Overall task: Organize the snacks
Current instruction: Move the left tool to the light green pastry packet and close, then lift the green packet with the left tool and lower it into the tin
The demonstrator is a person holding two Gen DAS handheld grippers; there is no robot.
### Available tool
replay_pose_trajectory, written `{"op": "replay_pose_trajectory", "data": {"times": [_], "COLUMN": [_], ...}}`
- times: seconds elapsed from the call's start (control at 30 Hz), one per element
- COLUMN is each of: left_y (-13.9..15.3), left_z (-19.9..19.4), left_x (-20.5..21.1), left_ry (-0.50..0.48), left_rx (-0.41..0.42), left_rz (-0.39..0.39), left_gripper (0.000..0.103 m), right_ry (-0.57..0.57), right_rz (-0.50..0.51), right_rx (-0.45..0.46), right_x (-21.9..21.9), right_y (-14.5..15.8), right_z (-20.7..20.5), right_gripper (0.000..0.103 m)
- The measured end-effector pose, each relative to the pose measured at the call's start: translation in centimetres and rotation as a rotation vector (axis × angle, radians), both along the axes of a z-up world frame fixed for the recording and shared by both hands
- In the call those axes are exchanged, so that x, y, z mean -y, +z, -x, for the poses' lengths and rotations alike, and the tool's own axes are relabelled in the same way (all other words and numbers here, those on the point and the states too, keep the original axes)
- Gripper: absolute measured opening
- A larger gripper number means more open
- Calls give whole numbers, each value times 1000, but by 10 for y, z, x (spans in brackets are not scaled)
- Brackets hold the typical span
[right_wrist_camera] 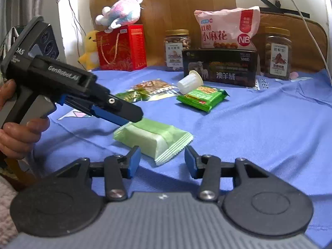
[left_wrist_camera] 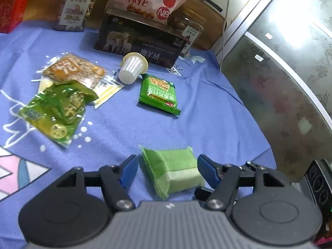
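A pale green wrapped snack packet lies flat on the blue cloth. My left gripper is open and straddles it, with a small gap at the left pad. Seen from the right wrist, the left gripper comes in from the left, held by a person's hand, and hangs over the far end of the packet. My right gripper is open, with the packet's crimped near end just ahead of its blue pads, untouched.
Farther back on the cloth lie a dark green packet, a tipped white cup, a clear bean pack and a green pouch. A black box, pink bag, two jars and a red gift bag line the back.
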State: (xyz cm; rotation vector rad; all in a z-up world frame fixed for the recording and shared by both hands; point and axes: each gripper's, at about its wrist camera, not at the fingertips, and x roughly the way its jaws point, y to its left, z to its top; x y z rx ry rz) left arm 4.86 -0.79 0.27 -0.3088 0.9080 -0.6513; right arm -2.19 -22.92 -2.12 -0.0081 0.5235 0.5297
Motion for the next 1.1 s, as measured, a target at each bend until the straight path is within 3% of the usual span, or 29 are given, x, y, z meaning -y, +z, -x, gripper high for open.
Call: {"op": "replay_pose_trajectory", "data": {"times": [0.1, 0.43, 0.5, 0.8, 1.1], "left_y": [-3, -7, -7, -3, 37], "left_z": [0, 10, 12, 23, -24], "left_x": [7, 1, -1, -8, -4], "left_ry": [-21, -23, -26, -50, -11], "left_rx": [-2, -16, -26, -15, 83], "left_rz": [-6, 10, 21, 24, 9], "left_gripper": [58, 36, 35, 33, 33], "right_ry": [-11, 18, 31, 42, 4], "right_rz": [17, 10, 19, 23, 22], "right_rx": [14, 21, 28, 57, 132], "right_x": [-3, -7, -10, -13, -16], "right_y": [-3, -7, -6, -1, 25], "right_z": [-1, 0, 2, 13, -29], "right_gripper": [56, 55, 47, 38, 33]}}
